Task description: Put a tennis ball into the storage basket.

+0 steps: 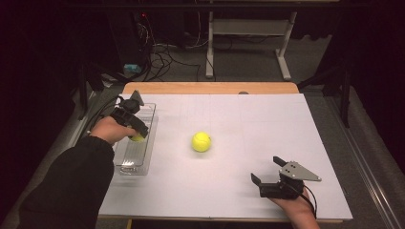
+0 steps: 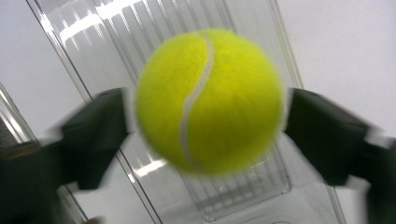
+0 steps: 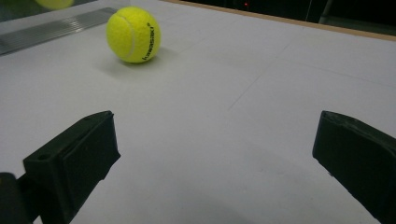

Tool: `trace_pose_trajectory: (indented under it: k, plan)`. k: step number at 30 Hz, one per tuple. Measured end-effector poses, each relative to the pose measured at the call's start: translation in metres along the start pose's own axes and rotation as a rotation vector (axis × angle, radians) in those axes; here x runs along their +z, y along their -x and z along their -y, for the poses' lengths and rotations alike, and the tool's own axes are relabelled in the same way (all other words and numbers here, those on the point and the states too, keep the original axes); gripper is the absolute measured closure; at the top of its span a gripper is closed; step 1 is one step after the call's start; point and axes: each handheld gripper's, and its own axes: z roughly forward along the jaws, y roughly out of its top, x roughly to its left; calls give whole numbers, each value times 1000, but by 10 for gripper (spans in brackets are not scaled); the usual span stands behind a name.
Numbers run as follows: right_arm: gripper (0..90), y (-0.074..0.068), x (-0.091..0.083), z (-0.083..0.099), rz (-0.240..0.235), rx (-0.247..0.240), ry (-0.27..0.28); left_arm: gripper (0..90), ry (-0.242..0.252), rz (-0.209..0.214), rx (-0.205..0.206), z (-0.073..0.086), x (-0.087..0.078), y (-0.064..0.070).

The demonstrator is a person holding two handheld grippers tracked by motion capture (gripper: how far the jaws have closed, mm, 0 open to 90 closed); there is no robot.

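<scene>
A yellow tennis ball (image 2: 210,100) sits between the black jaws of my left gripper (image 2: 208,126), which is shut on it; the picture is blurred by motion. In the high view the left gripper (image 1: 135,130) holds this ball (image 1: 138,138) over a clear plastic tray (image 1: 130,168) at the table's left side. A second tennis ball (image 1: 201,141) rests on the white table cover near the middle, also seen as the ball (image 3: 133,34) far ahead in the right gripper view. My right gripper (image 1: 266,169) rests open near the front right, its jaws (image 3: 215,154) wide apart with nothing between them.
The white sheet (image 1: 248,119) covers most of the wooden table (image 1: 210,88). The ribbed floor of the tray (image 2: 243,186) lies under the held ball. Cables and a desk frame (image 1: 209,47) stand on the floor beyond the far edge.
</scene>
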Motion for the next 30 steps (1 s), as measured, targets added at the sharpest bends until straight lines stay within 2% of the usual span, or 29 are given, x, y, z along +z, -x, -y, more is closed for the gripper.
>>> trace_pose_trajectory:
  k: [4, 14, 22, 23, 24, 25, 26, 27, 30]
  plan:
    - [4, 0, 0, 0, 1, -3, 3, 5, 3, 18, 17, 4, -6, 3]
    - [3, 1, -1, -1, 5, 3, 5, 5, 30, 22, 39, 11, -13, 14]
    - [4, 0, -2, -1, 5, -1, 7, 5, 28, 22, 130, 15, -12, 46]
    - [4, 0, -2, -1, 6, 1, 5, 5, 28, 22, 130, 15, -12, 46]
    - [3, 0, -2, -1, 6, -1, 7, 4, 23, 28, 153, 16, -11, 54]
    - [3, 0, -2, -1, 6, -1, 7, 4, 23, 28, 153, 16, -11, 54]
    - [4, -1, -2, -1, 6, 0, 8, 5, 33, 25, 167, 16, -10, 61]
    - [3, -1, -2, -1, 6, 0, 7, 4, 33, 25, 167, 16, -10, 61]
    - [3, -1, -2, -1, 4, 1, 5, 4, 45, 36, 194, 17, -8, 73]
